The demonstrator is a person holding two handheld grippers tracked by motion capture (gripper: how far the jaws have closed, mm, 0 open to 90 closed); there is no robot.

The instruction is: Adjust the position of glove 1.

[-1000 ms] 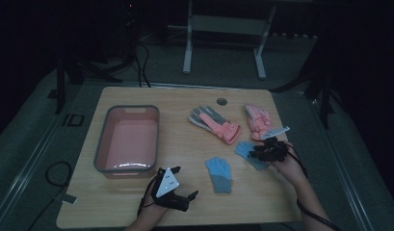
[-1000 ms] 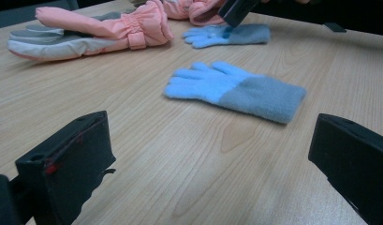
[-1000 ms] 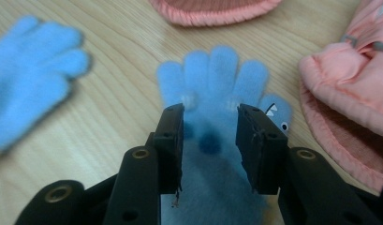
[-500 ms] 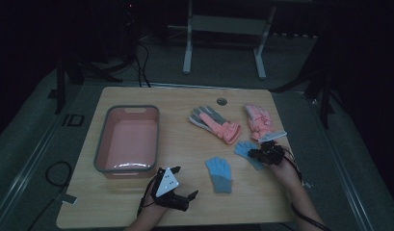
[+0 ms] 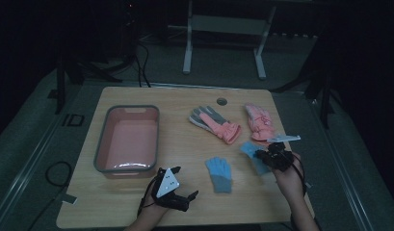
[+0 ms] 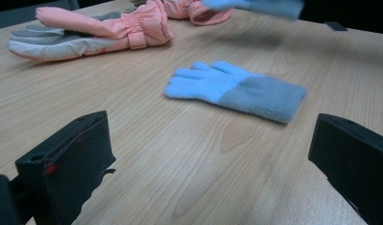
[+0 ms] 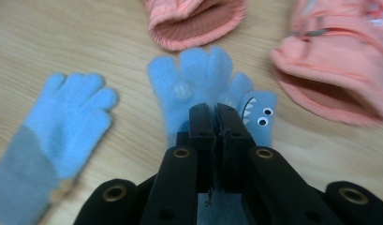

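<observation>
My right gripper (image 5: 268, 156) is shut on a blue glove with a shark face (image 7: 198, 79), and its jaws have just been closing on the cuff. That glove (image 5: 249, 150) hangs from the jaws, raised above the wood at the table's right. In the left gripper view the raised glove (image 6: 259, 5) is at the top edge. A second blue glove with a grey cuff (image 5: 219, 174) lies flat in the middle front. My left gripper (image 6: 208, 154) rests open near the front edge, jaws wide, facing that glove (image 6: 236, 86) with nothing between them.
A pink tub (image 5: 102, 144) stands at the table's left. Two pink winter gloves (image 5: 216, 123) (image 5: 258, 121) lie behind the blue ones, close to my right gripper. A small round hole (image 5: 221, 101) sits near the table's far edge.
My right gripper has closed on the shark-face glove and drawn back a little, lifting it off the table. The left gripper has stayed where it was.
</observation>
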